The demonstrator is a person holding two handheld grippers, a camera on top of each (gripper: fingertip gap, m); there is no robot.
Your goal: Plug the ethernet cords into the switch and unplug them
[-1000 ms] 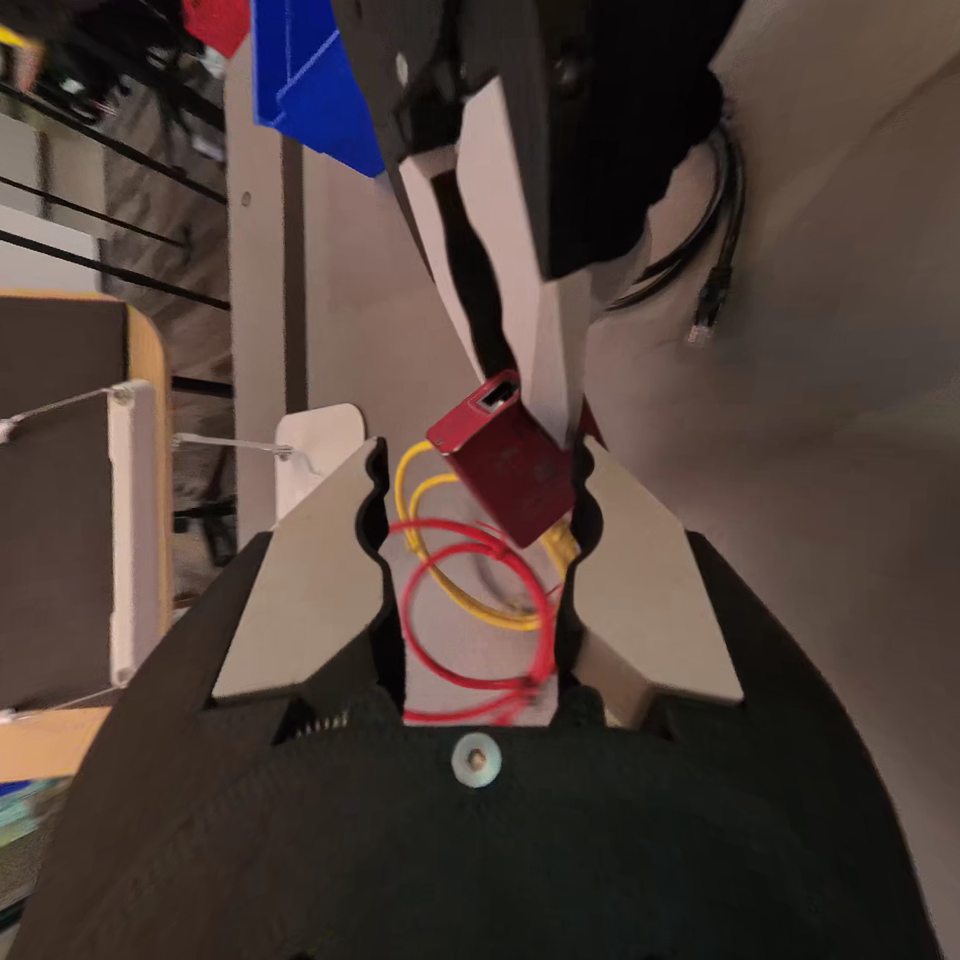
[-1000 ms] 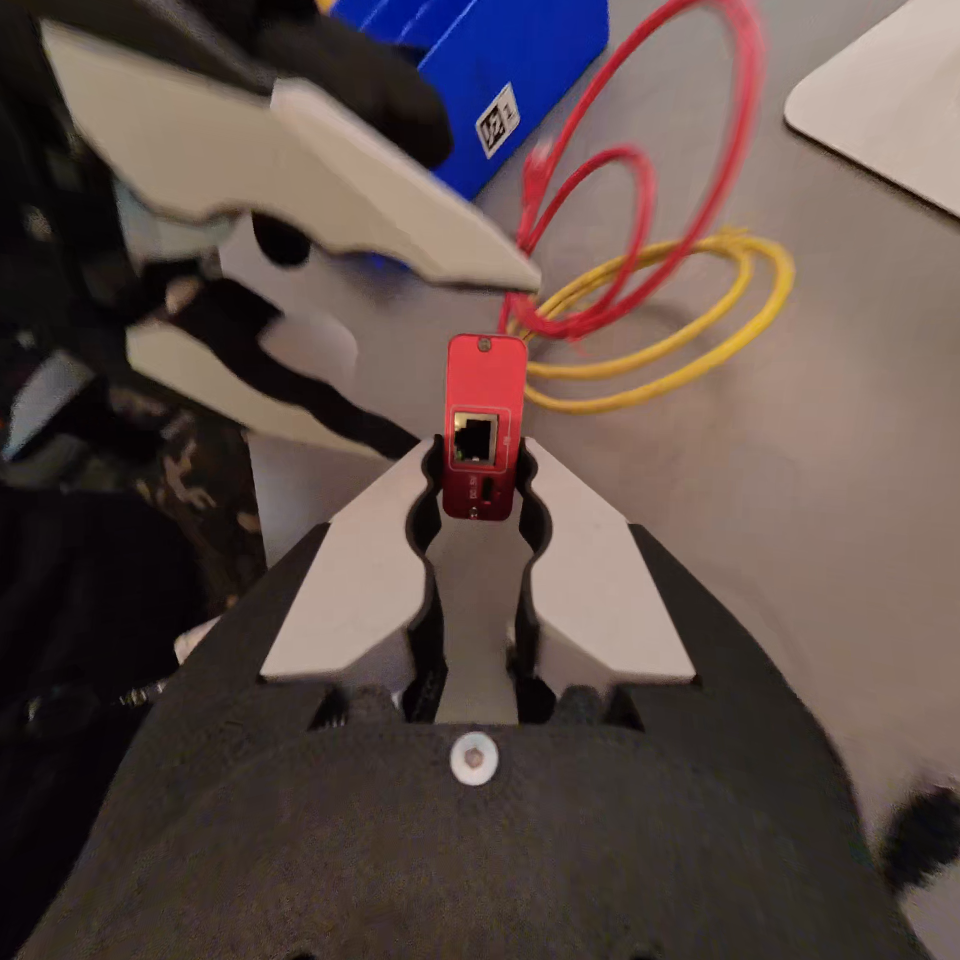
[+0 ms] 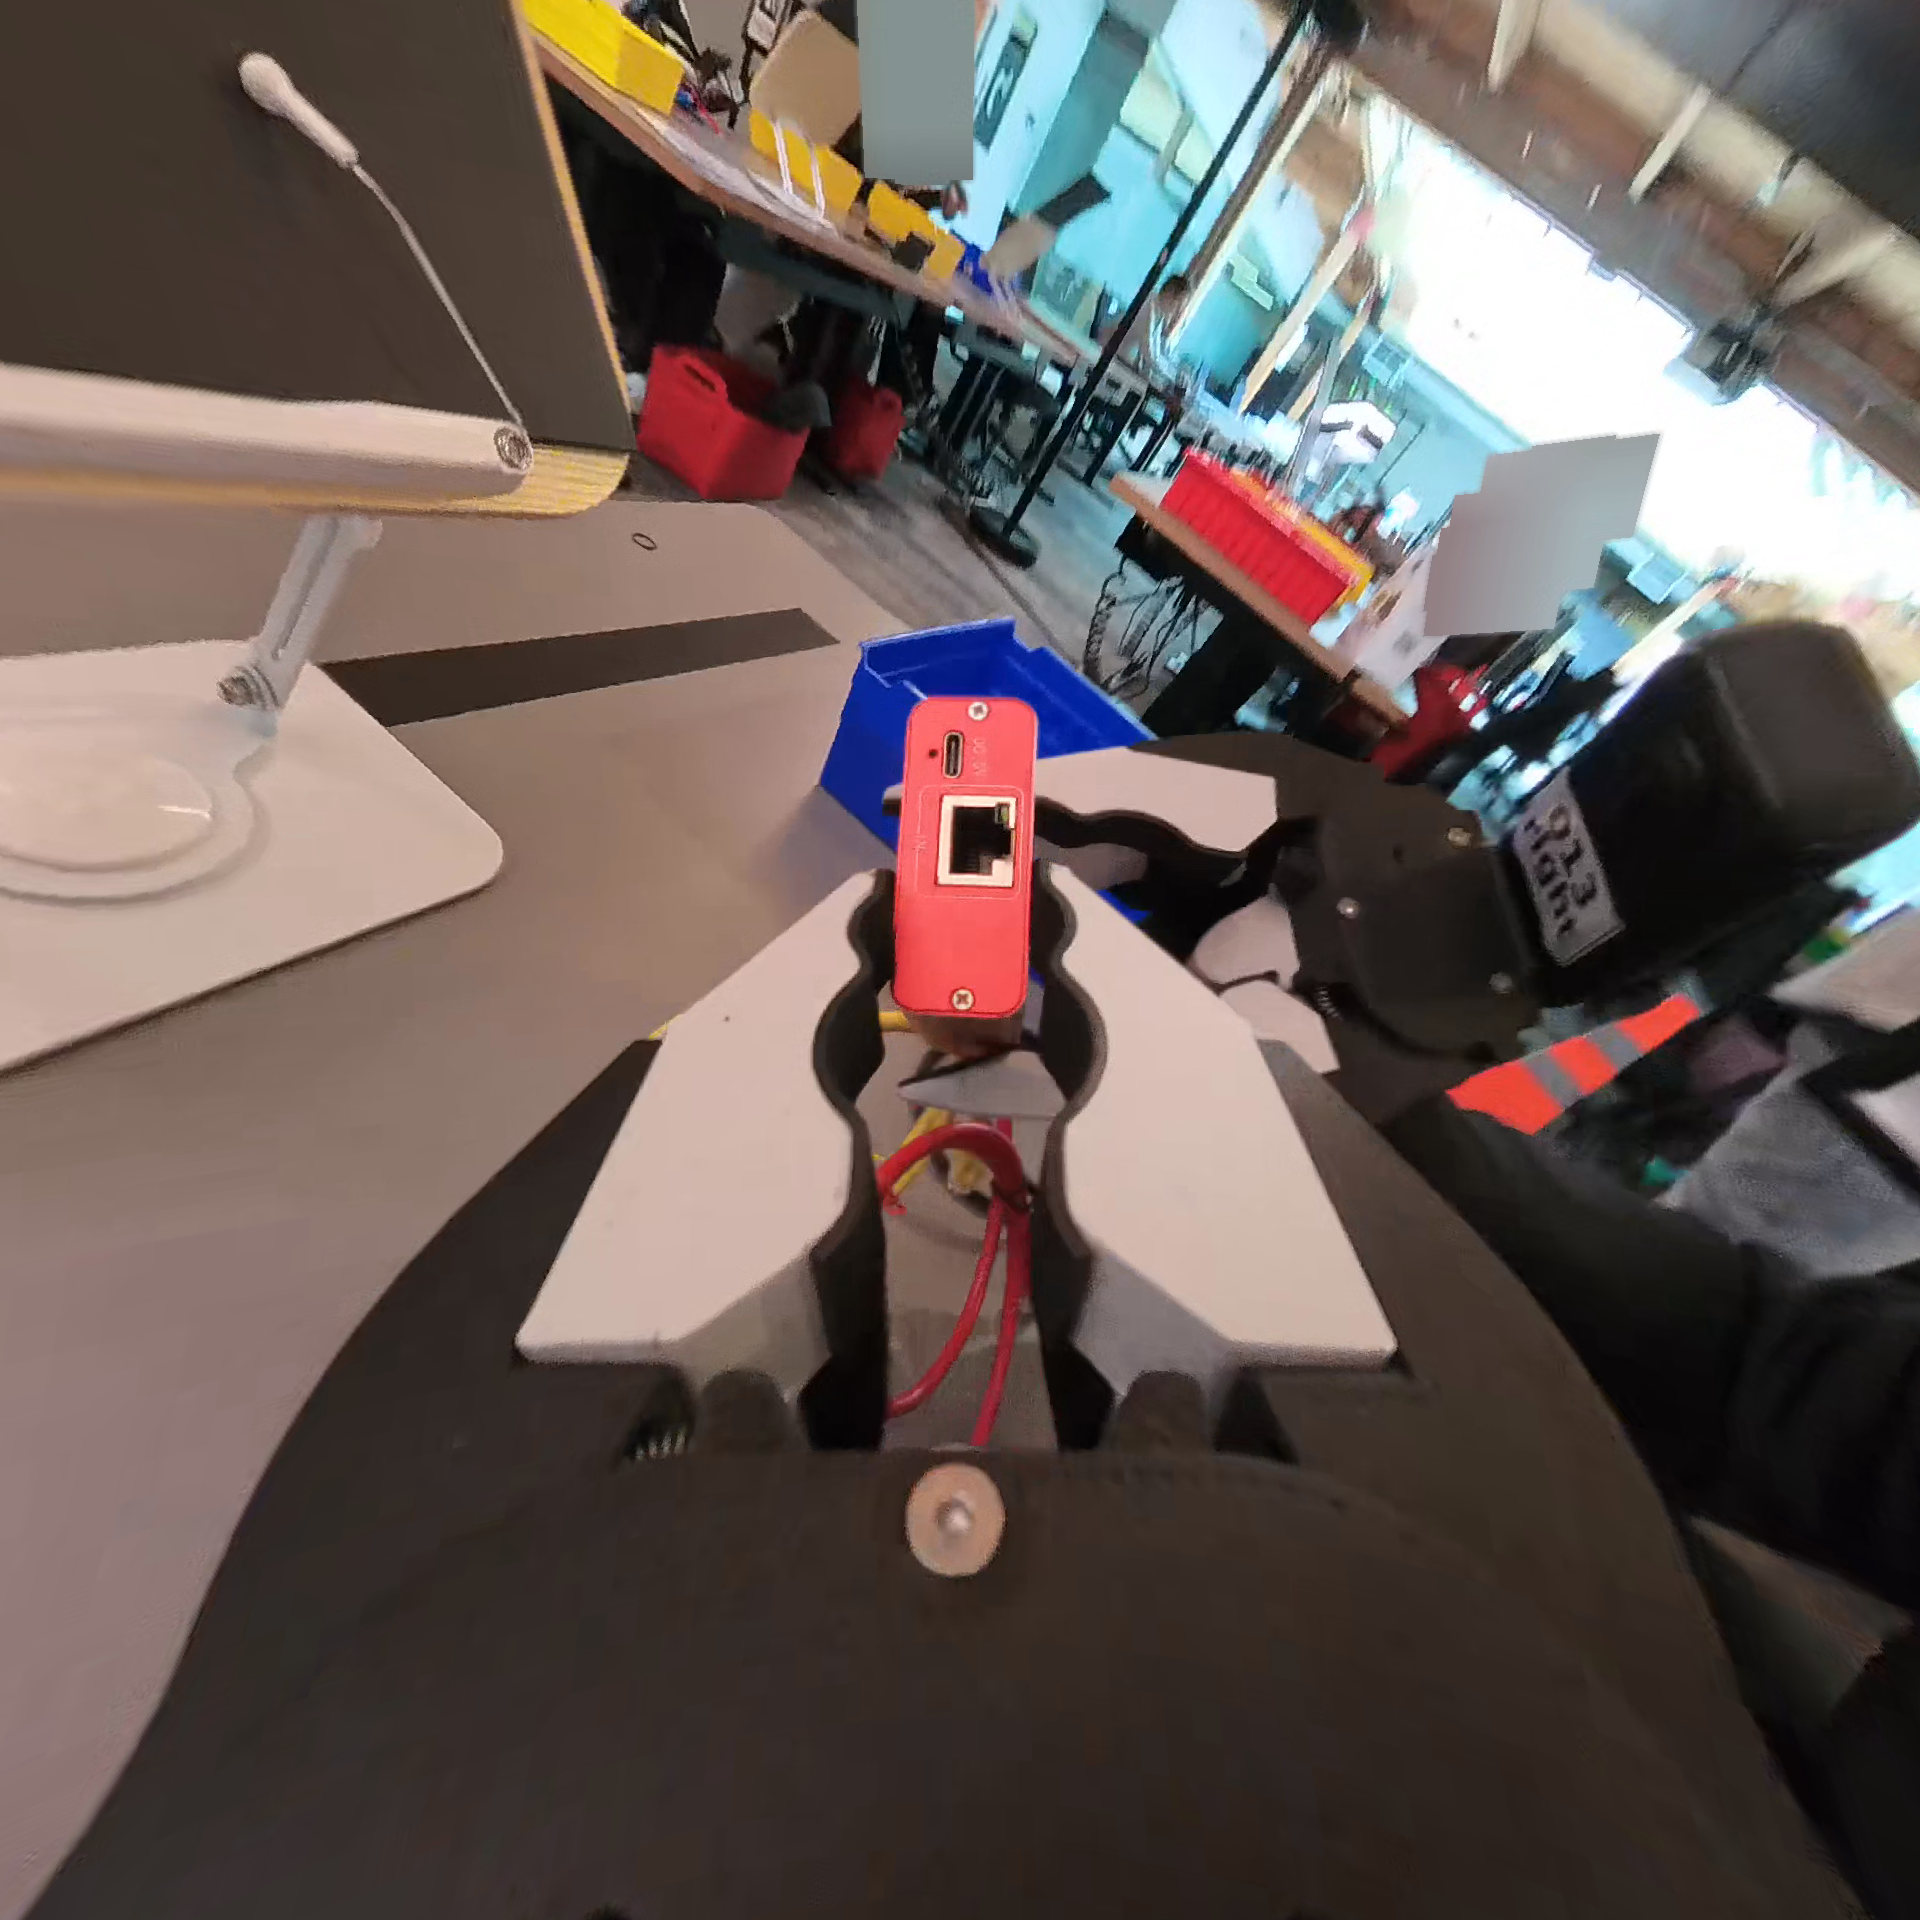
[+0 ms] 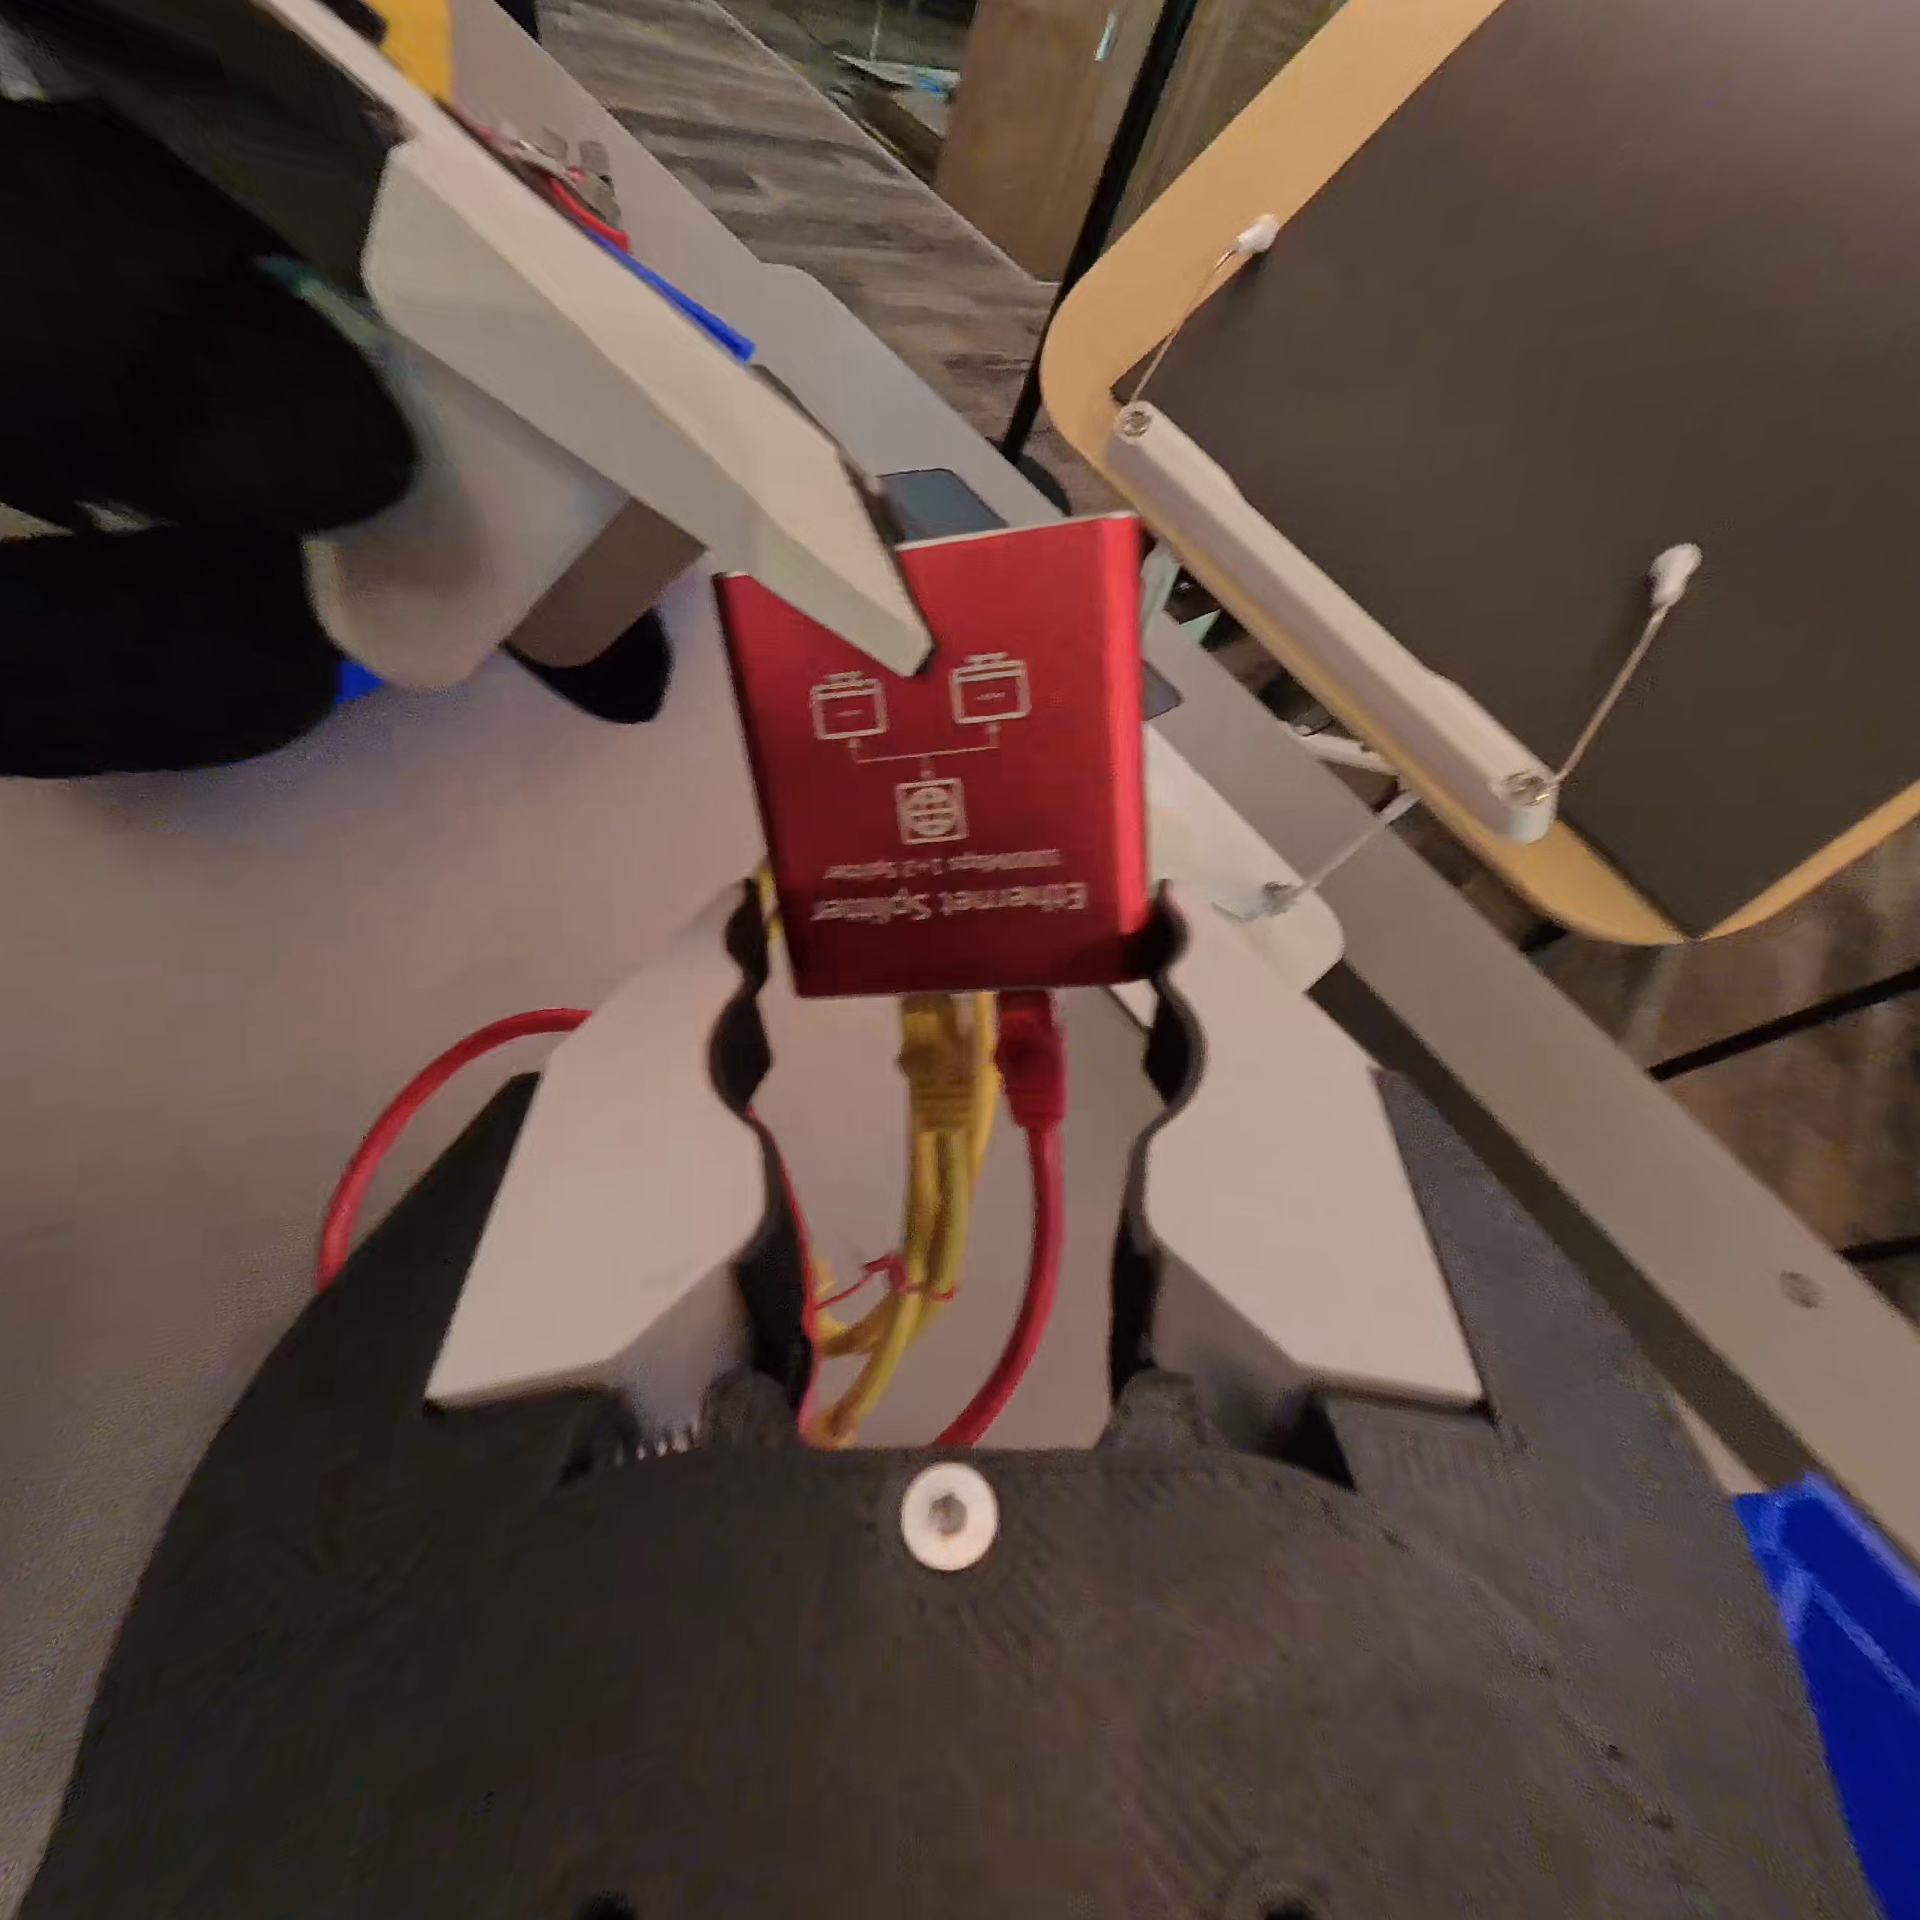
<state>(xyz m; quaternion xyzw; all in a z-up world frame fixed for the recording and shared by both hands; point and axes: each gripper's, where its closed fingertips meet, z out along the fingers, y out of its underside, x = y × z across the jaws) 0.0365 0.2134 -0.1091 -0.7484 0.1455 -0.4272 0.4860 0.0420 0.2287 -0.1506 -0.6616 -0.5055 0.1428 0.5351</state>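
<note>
The red switch is held off the grey table. My left gripper is shut on its broad faces at the end with the single empty port, which faces the left camera. My right gripper is closed across its narrow edges at the other end, where a yellow cord and a red cord are plugged in. The cords hang down between the right fingers. The right gripper shows behind the switch in the left wrist view. A left finger lies over the switch's top in the right wrist view.
A white stand base carrying a dark board sits on the table to the left. A blue bin stands behind the switch. A person's black sleeve is at the right. The table edge runs close by. There is about 5 centimeters between the tips of the two grippers.
My left gripper was open beside the switch and is now shut on its single-port end. My right gripper moved from that end to the cord end. Both cameras swung round.
</note>
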